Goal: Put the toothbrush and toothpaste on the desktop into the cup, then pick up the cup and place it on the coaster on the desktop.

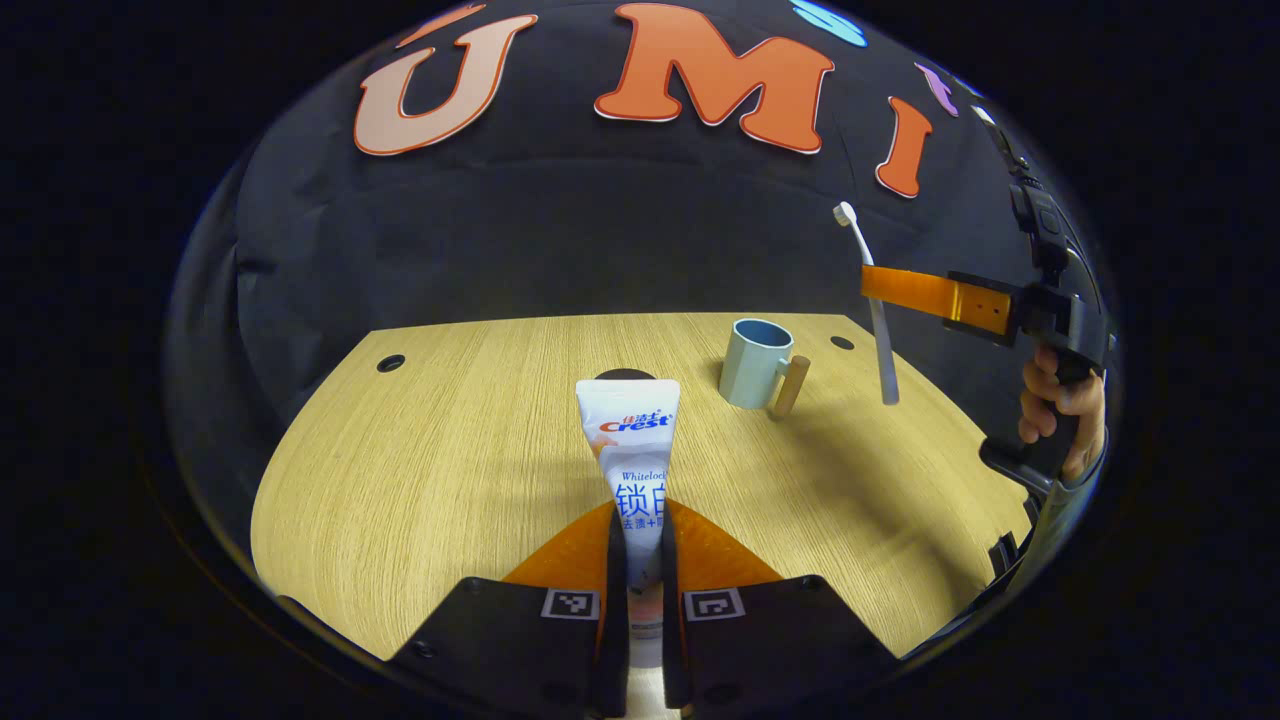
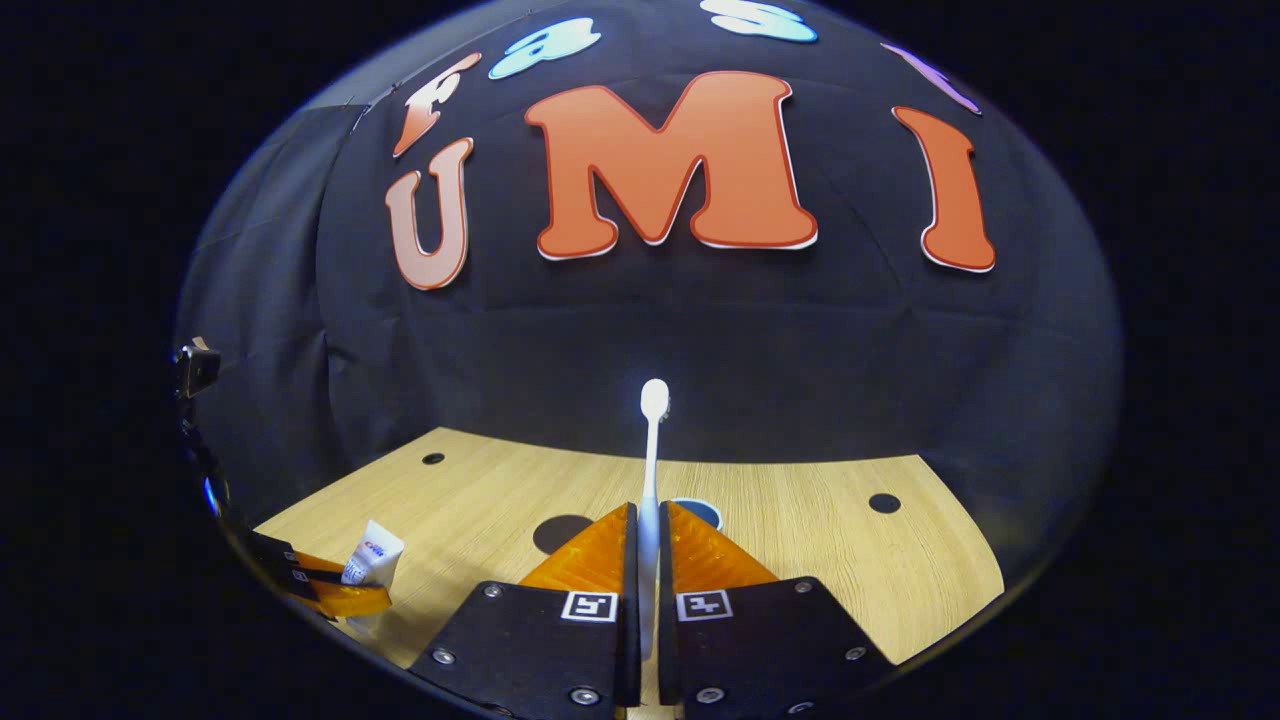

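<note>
Toothpaste, white squeezable tube (image 1: 632, 450), is sitting pinched in left gripper (image 1: 640, 560), 6 o'clock in the left gripper view. White slim toothbrush (image 2: 651, 470) is standing upright, pinched in right gripper (image 2: 648, 560). Pale-blue cup with wooden handle (image 1: 755, 365) is standing at 1 o'clock on light wooden desktop (image 1: 420, 470); dark round coaster (image 2: 562, 532) is lying at 11 o'clock in the right gripper view.

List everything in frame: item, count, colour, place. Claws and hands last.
toothpaste: 1, white tube, held upright between the left claw's fingers above the desktop
toothbrush: 1, white, held upright in the right claw, to the cup's right in the left gripper view
cup: 1, pale blue with a wooden handle, standing empty on the desktop
coaster: 1, dark round, flat on the desktop, partly hidden behind the toothpaste in the left gripper view
desktop: 1, light wood, with dark round holes near the far edge
left claw: 1, black with orange fingers, shut on the toothpaste
right claw: 1, black with orange fingers, shut on the toothbrush
hand: 1, gripping the right claw's handle
</note>
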`<state>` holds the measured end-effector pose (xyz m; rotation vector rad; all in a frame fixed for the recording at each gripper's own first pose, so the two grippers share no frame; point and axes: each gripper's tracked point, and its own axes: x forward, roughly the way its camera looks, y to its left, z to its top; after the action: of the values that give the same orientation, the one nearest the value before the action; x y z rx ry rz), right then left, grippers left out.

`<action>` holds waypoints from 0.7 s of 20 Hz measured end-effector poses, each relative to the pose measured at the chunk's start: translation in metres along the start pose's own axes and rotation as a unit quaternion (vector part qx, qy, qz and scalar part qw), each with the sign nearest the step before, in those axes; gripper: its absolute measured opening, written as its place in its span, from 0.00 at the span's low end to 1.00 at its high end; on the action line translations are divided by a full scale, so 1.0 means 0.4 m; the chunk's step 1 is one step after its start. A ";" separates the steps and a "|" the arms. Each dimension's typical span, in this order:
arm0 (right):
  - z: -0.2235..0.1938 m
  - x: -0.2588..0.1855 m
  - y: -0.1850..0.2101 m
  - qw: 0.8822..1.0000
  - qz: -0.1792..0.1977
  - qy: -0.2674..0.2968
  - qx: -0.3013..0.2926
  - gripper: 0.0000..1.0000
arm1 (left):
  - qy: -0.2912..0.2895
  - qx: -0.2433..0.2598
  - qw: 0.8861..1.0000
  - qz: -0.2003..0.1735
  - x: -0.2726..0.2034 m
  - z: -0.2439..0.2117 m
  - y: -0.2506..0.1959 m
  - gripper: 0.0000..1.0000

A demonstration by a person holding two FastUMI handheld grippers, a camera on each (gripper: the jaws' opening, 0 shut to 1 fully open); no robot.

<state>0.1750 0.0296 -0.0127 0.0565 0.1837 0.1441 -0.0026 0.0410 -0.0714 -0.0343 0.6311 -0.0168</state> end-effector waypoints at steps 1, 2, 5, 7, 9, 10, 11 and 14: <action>0.011 0.015 -0.001 1.000 0.003 -0.015 -0.001 0.07 | -0.003 0.000 1.000 0.000 0.000 0.002 0.000 0.17; 0.026 0.027 -0.004 0.999 0.006 -0.032 -0.003 0.07 | -0.005 -0.001 1.000 0.000 0.000 0.002 0.000 0.17; 0.066 0.061 -0.005 0.996 0.014 -0.081 -0.015 0.07 | -0.017 -0.009 1.000 -0.002 -0.010 0.008 0.001 0.17; 0.089 0.086 -0.003 0.994 0.020 -0.110 -0.019 0.07 | -0.021 -0.012 1.000 -0.001 -0.013 0.008 0.002 0.17; 0.105 0.105 -0.002 0.991 0.028 -0.133 -0.017 0.07 | -0.026 -0.011 1.000 0.004 -0.014 0.018 0.005 0.17; 0.109 0.116 0.001 0.988 0.039 -0.147 -0.020 0.07 | -0.029 -0.011 0.999 0.008 -0.016 0.013 0.005 0.18; 0.118 0.126 0.005 0.986 0.047 -0.161 -0.022 0.07 | -0.030 -0.012 0.999 0.010 -0.017 0.014 0.004 0.17; 0.112 0.172 -0.003 0.981 0.052 -0.186 -0.037 0.07 | -0.031 -0.019 0.999 0.007 -0.015 0.013 -0.001 0.17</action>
<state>0.2506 0.0367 0.0189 0.0186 -0.1981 0.2410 -0.0045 0.0407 -0.0637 -0.0674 0.5687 0.0097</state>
